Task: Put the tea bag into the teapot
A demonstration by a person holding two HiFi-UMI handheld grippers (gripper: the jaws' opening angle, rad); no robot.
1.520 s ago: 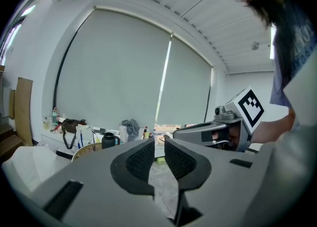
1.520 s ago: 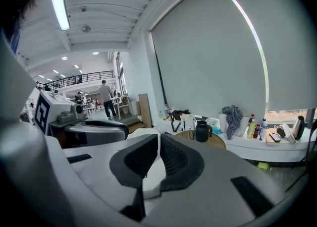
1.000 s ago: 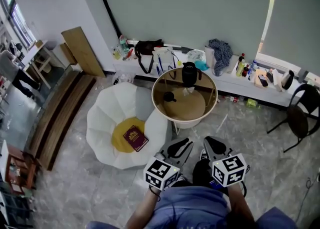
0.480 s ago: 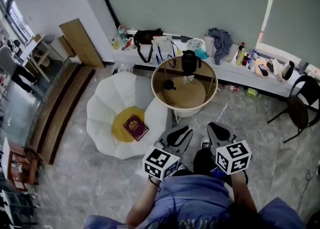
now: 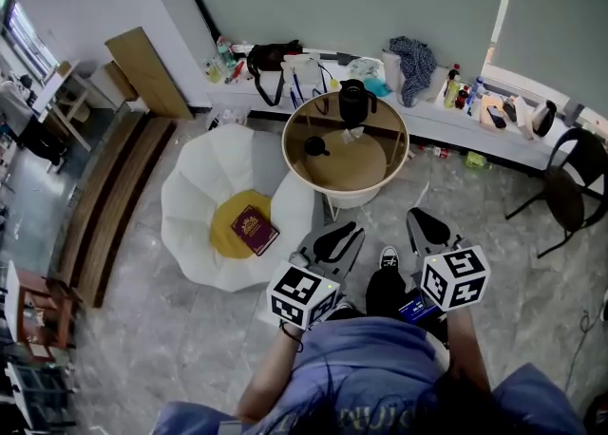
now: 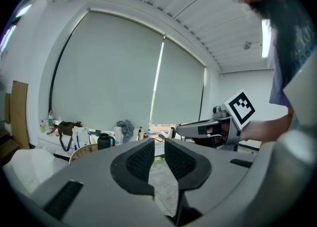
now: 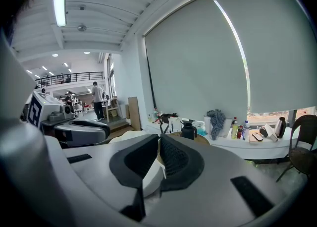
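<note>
A black teapot point(image 5: 351, 101) stands at the far side of a round wooden table point(image 5: 380, 186). In front of it lie a small pale packet point(image 5: 353, 135), which may be the tea bag, and a small black lid-like piece point(image 5: 313, 146). Both grippers hang near my body, well short of the table. My left gripper point(image 5: 351, 231) and right gripper point(image 5: 416, 216) point toward it. In their own views the left gripper point(image 6: 157, 144) and right gripper point(image 7: 159, 141) each show jaws drawn together with only a thin slit and nothing between them. The teapot point(image 6: 104, 141) point(image 7: 187, 131) is far ahead.
A white petal-shaped chair point(image 5: 204, 205) with a maroon book point(image 5: 255, 232) on a yellow cushion sits left of the table. A cluttered window ledge point(image 5: 456, 124) runs behind. A black chair point(image 5: 570, 196) stands at right, wooden boards point(image 5: 142, 72) at left.
The view has shifted a little and the table sits slightly higher in frame. The right gripper has drifted to the right and the left one slightly down. Both stayed shut.
</note>
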